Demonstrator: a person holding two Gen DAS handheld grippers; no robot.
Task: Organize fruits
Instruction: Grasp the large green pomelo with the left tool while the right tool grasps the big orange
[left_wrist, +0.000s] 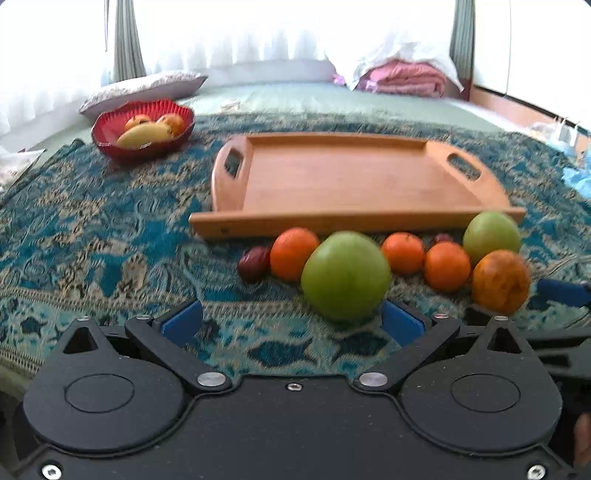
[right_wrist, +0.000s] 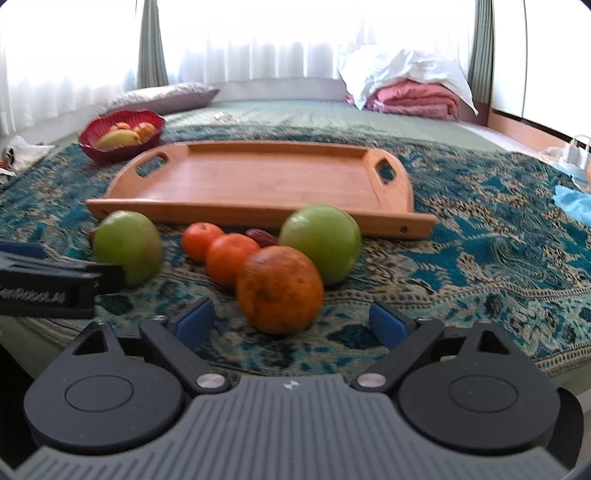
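currently both grippers sit low over a teal patterned cloth (left_wrist: 92, 236), facing a row of loose fruit that lies along the near rail of a wooden handled tray (left_wrist: 354, 177). left gripper (left_wrist: 291, 323): jaws spread wide, nothing between the blue pads; a large green apple (left_wrist: 345, 275) rests on the cloth just ahead of it, closer to the right-side pad than the left. to the apple's left are a tangerine (left_wrist: 293, 253) and a dark red date (left_wrist: 254, 263), touching or nearly so. to its right are two more tangerines (left_wrist: 403, 252) (left_wrist: 447, 266), a second green apple (left_wrist: 491, 236) against the tray rail, and a mottled orange (left_wrist: 500, 280) nearest the camera. a second date shows behind the tangerines, though the blur makes it hard to be sure. right gripper (right_wrist: 291, 321): also wide open and holding nothing; the mottled orange (right_wrist: 280, 288) lies just ahead of its pads, left of centre, with the second green apple (right_wrist: 320, 243) behind it to the right. the left gripper's finger enters this view from the left edge beside the first green apple (right_wrist: 126, 246). tray interior holds nothing. a red bowl (left_wrist: 142, 129) stands well apart at the far left on the cloth, holding a yellow mango (left_wrist: 144, 134) and two smaller orange-yellow fruits. a pillow (left_wrist: 144, 88) and folded pink blanket (left_wrist: 406, 79) lie farther back.
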